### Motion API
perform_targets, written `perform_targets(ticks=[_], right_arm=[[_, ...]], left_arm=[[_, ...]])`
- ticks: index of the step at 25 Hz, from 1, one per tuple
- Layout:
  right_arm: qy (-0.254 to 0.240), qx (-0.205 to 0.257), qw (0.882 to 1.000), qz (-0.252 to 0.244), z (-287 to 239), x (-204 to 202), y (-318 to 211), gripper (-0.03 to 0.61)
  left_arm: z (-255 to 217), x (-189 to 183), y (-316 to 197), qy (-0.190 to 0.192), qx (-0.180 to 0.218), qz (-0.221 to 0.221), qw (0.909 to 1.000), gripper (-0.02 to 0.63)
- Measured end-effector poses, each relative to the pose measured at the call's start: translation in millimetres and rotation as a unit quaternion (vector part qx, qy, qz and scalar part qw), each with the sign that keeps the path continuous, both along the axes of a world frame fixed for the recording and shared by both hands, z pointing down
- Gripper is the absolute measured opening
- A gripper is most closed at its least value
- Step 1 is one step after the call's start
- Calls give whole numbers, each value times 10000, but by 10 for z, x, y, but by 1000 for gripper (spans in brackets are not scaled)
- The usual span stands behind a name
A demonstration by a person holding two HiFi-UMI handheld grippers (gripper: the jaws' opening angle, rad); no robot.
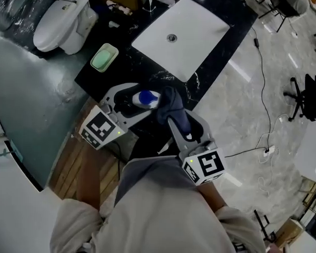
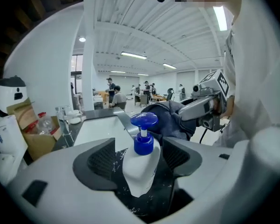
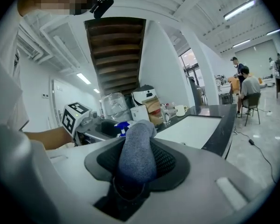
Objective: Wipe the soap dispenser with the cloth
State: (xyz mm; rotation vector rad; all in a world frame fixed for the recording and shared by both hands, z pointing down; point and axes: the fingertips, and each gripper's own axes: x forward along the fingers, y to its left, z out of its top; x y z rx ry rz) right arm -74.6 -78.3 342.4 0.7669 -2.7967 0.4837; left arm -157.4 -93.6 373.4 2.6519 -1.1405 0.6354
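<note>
The soap dispenser [image 2: 141, 171] stands at the near edge of the black bench [image 1: 213, 62], low in the middle of the head view and just short of the white sink [image 1: 181, 33]. The left claw [image 2: 139, 158] sits around it, spread wide. A gap shows between the bottle and the left-hand pad, and the right-hand pad is close but does not seem to press, so nothing is steadying the bottle. The right claw [image 3: 137, 164] is clamped on the dark blue cloth [image 1: 171, 107], whose bunched free end hangs just to the right of the bottle, near its blue pump head [image 2: 143, 120]. The main danger, as I judge it, is wiping an unheld bottle. A sideways push from the cloth could tip it or slide it off the bench edge, since it is tall, narrow and close to the rim. Closing the left claw off-centre could also squeeze it out sideways, and pressing on the pump could squirt soap. The bottle's long axis runs bottom to top and it looks about upright, with the pump uppermost. It leans slightly rightward in the left gripper view, which may only be the camera's tilt. I cannot tell which way the spout points.
</note>
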Motion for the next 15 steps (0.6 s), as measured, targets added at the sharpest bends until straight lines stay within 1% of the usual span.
perform_targets(ticks=[4,8,11,15], right_arm=[[58,14,9995,315,105,-84,-31,144],[119,85,9980,613,179,-145,-101,144],[155,158,9968,771,215,-169,-153,144],[153,241,9958,872,250,-198,-204,144]], left_arm=[[110,54,-13,138,-224,522,9983,298],[149,92,17,344,-350,904,9947,298],[160,111,41,466,-330,1050,9928,298],[160,87,57,528,-287,1047,9927,295]])
